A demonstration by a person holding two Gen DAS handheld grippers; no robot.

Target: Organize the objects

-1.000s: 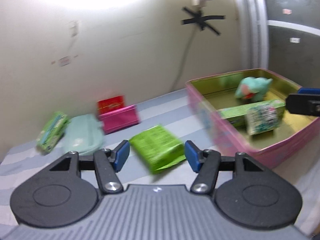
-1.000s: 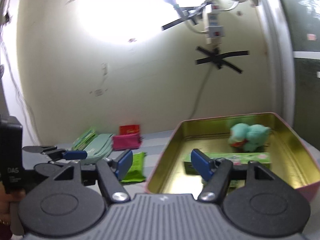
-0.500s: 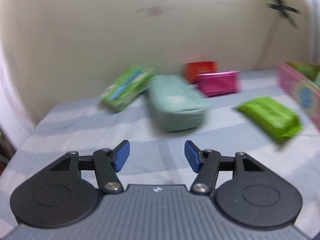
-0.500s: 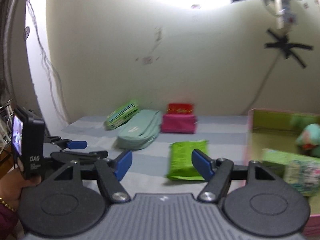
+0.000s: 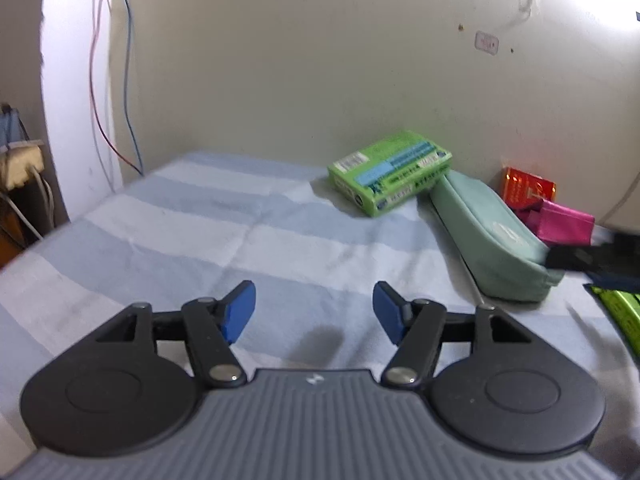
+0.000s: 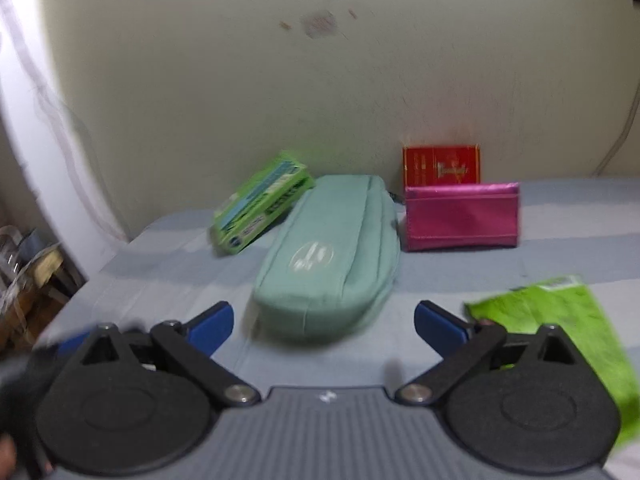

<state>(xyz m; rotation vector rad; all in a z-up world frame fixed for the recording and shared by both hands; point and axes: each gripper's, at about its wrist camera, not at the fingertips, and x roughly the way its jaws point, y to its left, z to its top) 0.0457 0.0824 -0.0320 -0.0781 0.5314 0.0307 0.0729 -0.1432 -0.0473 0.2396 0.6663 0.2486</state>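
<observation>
**A:** On the blue-and-white striped sheet (image 6: pixel 168 272), against a cream wall (image 6: pixel 240 80), the loose items lie in a row. From the right wrist view, a mint-green pouch (image 6: pixel 332 256) sits at twelve o'clock, its near end just ahead of the right hand-held gripper (image 6: pixel 323 322). Its blue pads stand far apart and the jaws are opening, with only bare sheet between them.

**B:** And around the pouch?

**A:** A green box (image 6: pixel 262 204) rests at eleven o'clock, propped on a tilt and touching the pouch's far left side. A pink purse (image 6: pixel 462 216) stands at one o'clock, just beside the pouch, with a red box (image 6: pixel 440 166) upright behind it at the wall. A bright green packet (image 6: pixel 560 320) lies flat at three o'clock, partly behind the gripper's right finger.

**B:** What of the other hand?

**A:** In the left wrist view the left hand-held gripper (image 5: pixel 314 312) hovers over a bare stretch of sheet (image 5: pixel 200 240). Its jaws are parted and opening, nothing between them. The green box (image 5: pixel 390 172) is at one o'clock near the wall, and the pouch (image 5: pixel 488 236) runs from it toward two o'clock. The red box (image 5: pixel 526 190) and pink purse (image 5: pixel 564 222) are beyond it. A dark finger of the right hand-held gripper (image 5: pixel 576 258) enters at three o'clock, by the pouch's near end. Whether it touches is unclear. A sliver of the green packet (image 5: pixel 624 316) shows at the right edge.

**B:** Anything else?

**A:** Red and blue wires (image 5: pixel 120 80) hang down the wall at eleven o'clock.
</observation>
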